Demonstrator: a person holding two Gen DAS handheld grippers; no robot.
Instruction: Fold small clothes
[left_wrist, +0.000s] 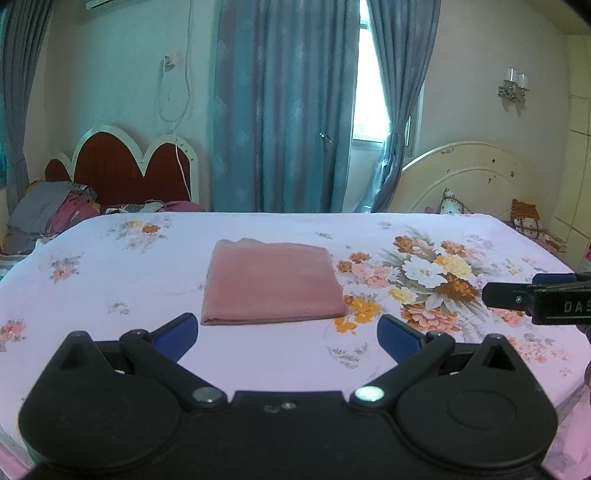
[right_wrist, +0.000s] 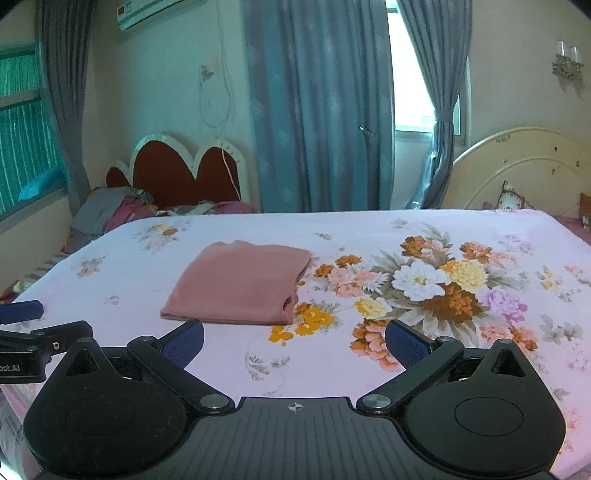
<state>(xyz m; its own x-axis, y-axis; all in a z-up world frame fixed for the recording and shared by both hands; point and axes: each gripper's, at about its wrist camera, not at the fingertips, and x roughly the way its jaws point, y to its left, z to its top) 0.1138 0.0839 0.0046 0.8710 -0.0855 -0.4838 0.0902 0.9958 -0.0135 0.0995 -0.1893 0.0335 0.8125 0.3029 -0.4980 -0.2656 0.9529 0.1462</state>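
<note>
Folded pink cloth (left_wrist: 271, 282) lies flat on my floral bedsheet (left_wrist: 110, 266); both my jaws spread wide, gripping nothing.

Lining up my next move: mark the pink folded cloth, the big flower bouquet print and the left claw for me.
pink folded cloth (left_wrist: 271, 282), left wrist view, middle of top layer.
flower bouquet print (right_wrist: 421, 282), right wrist view, white bloom.
left claw (left_wrist: 287, 334), left wrist view, midway between open fingertips.
</note>
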